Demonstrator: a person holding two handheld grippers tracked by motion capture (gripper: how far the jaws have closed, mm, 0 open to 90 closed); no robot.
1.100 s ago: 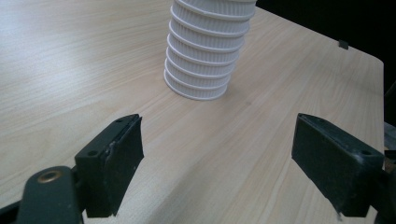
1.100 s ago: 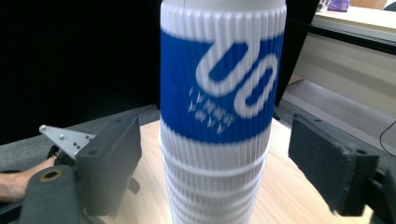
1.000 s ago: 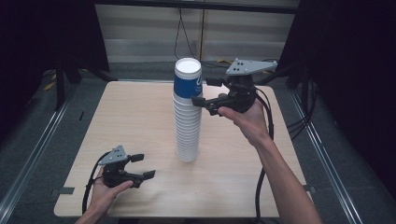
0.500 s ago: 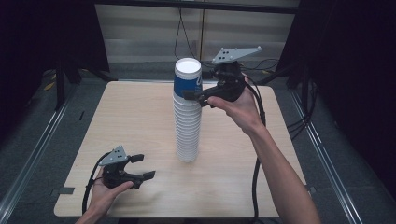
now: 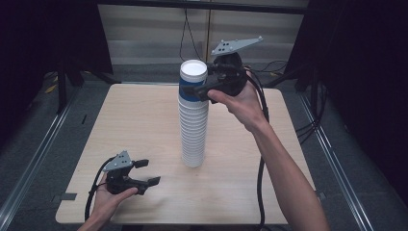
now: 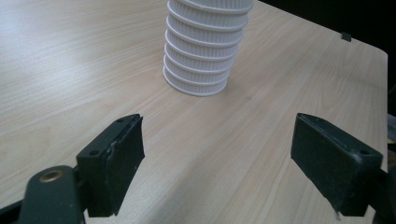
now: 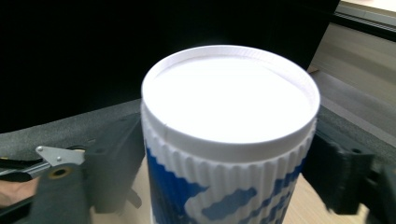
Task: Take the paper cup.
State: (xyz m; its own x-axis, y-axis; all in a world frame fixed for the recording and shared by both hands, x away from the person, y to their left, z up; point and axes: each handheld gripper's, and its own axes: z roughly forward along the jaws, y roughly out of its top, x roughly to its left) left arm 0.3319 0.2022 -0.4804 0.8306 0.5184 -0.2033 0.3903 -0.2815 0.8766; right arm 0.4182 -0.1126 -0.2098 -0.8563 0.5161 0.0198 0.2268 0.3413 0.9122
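A tall stack of upturned white ribbed cups [image 5: 193, 134] stands in the middle of the wooden table [image 5: 130, 120]. Its base [image 6: 198, 70] lies ahead of my left gripper. The top cup [image 5: 194, 79] is blue and white [image 7: 224, 140]. My right gripper [image 5: 193, 90] comes in level from the right. Its jaws have just been closing with the top cup between them, and the pads [image 7: 116, 163] now press on the cup's two sides. My left gripper [image 5: 150, 172] rests open at the table's front left, nothing between its jaws [image 6: 217, 158].
A cable [image 5: 262, 159] trails from the right gripper along the forearm and off the table's front edge. Dark curtains and metal floor rails [image 5: 43, 144] flank the table. Bare wood lies all around the stack.
The right gripper has moved left and slightly up to the stack's top, and its jaws have closed around the top cup. The left gripper has stayed put.
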